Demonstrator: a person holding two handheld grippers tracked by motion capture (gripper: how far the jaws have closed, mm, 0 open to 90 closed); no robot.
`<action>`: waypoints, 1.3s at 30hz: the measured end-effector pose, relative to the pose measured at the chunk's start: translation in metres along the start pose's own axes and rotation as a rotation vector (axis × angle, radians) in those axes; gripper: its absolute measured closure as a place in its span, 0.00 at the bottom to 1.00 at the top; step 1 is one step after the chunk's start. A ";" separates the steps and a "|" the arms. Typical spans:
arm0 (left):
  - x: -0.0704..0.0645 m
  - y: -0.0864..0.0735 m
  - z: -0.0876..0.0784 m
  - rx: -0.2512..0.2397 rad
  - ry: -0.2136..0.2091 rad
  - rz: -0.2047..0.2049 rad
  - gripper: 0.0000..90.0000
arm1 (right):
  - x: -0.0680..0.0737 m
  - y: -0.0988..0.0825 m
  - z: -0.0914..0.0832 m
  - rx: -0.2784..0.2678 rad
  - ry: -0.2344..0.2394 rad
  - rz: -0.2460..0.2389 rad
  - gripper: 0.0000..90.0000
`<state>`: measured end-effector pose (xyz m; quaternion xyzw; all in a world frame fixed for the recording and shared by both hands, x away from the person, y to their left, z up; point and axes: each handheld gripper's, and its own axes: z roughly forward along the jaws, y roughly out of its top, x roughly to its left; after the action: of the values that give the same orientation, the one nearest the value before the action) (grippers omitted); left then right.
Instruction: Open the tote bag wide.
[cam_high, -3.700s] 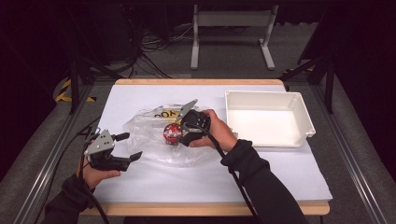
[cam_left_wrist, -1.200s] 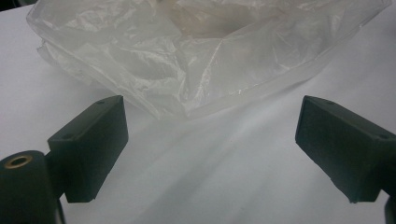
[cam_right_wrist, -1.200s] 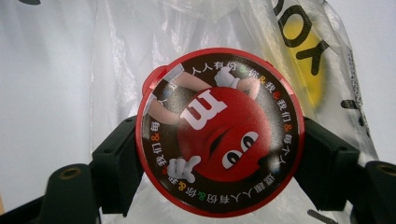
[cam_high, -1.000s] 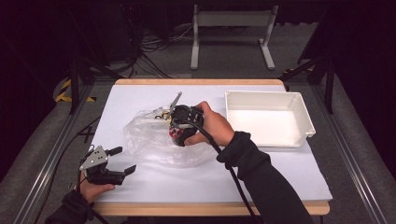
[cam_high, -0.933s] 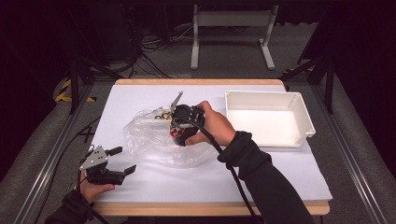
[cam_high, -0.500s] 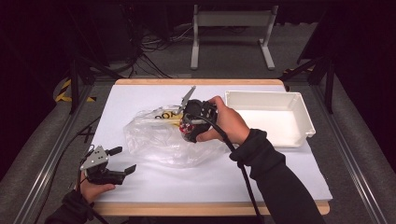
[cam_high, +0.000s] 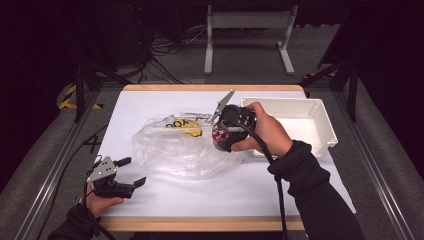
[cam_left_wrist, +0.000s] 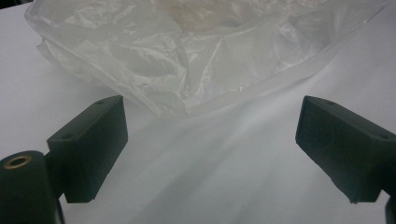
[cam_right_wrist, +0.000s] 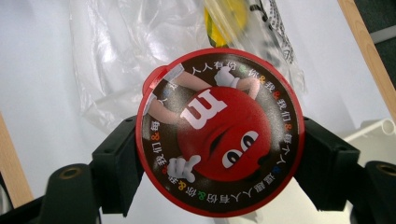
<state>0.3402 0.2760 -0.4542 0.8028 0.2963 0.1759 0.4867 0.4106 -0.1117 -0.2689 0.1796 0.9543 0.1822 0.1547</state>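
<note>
Dark floor and tangled cables surround the white desk (cam_high: 165, 205), which has a wooden strip along its near and far edges. A crumpled clear plastic bag (cam_high: 185, 147) lies around the middle of the desk, with something yellow inside it toward the far side. A white tray (cam_high: 320, 117) sits by the desk's right edge.

The right hand (cam_high: 267, 132) is raised above the desk between the bag and the tray, its dark sleeve running in from the near right corner and the wrist bent so that the right gripper (cam_high: 222, 137) points down and to the left. Its jaws stand wide and are clamped on a round red candy tin (cam_right_wrist: 219, 133), one pad on each side of the rim; the tin hangs clear of the desk, just above the bag's right end.

The left hand (cam_high: 102, 200) rests low at the desk's near left corner. The left gripper (cam_high: 131, 172) points right toward the bag, jaws spread wide with nothing between them, a little short of the bag's near edge.
</note>
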 end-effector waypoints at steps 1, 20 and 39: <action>0.000 0.000 0.000 0.000 -0.001 0.000 0.11 | -0.001 -0.003 -0.002 -0.001 0.003 0.003 0.28; 0.000 0.000 0.001 0.002 -0.005 -0.005 0.11 | -0.017 -0.055 -0.035 0.076 -0.028 0.043 0.28; 0.000 0.000 0.001 0.007 -0.003 -0.005 0.11 | -0.044 -0.092 -0.036 0.143 -0.043 0.139 0.28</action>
<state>0.3407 0.2753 -0.4545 0.8038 0.2983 0.1725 0.4849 0.4098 -0.2197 -0.2642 0.2597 0.9466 0.1198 0.1491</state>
